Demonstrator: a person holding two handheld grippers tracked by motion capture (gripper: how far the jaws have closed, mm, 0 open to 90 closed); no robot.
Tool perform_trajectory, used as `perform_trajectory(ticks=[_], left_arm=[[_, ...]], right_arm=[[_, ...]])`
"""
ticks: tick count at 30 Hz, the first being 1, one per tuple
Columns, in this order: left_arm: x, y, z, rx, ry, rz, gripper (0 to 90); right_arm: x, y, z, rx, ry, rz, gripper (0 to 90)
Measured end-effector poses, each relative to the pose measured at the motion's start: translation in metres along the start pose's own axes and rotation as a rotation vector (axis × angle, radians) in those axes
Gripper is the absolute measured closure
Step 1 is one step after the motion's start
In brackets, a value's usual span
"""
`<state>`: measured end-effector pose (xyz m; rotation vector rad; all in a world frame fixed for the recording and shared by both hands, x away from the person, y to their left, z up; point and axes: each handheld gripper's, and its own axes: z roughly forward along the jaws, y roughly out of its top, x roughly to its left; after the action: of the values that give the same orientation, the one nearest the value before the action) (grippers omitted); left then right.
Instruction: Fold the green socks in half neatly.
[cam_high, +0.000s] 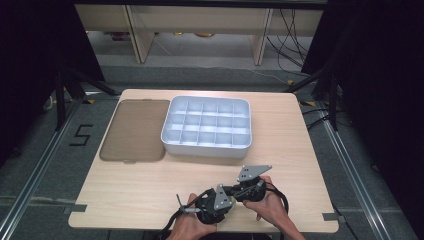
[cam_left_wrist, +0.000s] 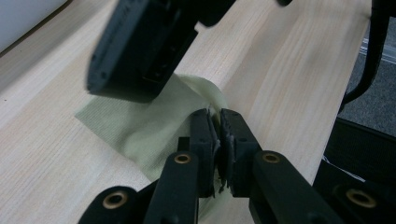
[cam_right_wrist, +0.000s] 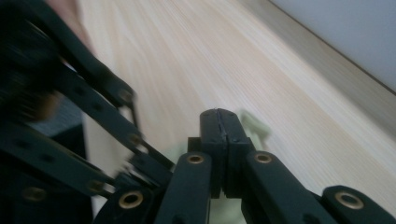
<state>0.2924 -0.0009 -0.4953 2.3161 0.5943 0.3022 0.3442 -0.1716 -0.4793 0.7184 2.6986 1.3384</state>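
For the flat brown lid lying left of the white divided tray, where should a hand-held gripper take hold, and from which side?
Judging by its pose, take the lid at its near edge, coming from the person's side. It lies flat on the table, so only a thin rim is there to pinch; a small tab sticks out midway along that edge. The tray crowds its right side, while the near side has bare wood.

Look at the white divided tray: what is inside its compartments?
The white divided tray sits lidless, and every compartment floor that shows is bare. The near row is partly hidden by the front wall, so its bottoms cannot be fully checked.
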Motion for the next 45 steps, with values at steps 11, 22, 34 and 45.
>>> perform_trajectory(ticks=[11,22,34,45], left_arm=[[0.008,0.002,-0.008,-0.065,-0.083,-0.112,72.7],[0.019,-0.002,-0.022,-0.062,-0.095,-0.177,80.3],[0.009,-0.007,-0.007,0.022,-0.061,-0.067,85.7],[0.007,-0.007,-0.007,0.026,-0.045,-0.05,85.5]], right_arm=[[-0.01,-0.014,0.007,0.085,-0.085,0.038,90.0],[-0.01,-0.014,0.006,0.086,-0.096,0.022,90.0],[-0.009,-0.013,0.005,0.078,-0.096,0.022,89.3],[-0.012,-0.003,-0.001,0.034,-0.116,0.083,52.9]])
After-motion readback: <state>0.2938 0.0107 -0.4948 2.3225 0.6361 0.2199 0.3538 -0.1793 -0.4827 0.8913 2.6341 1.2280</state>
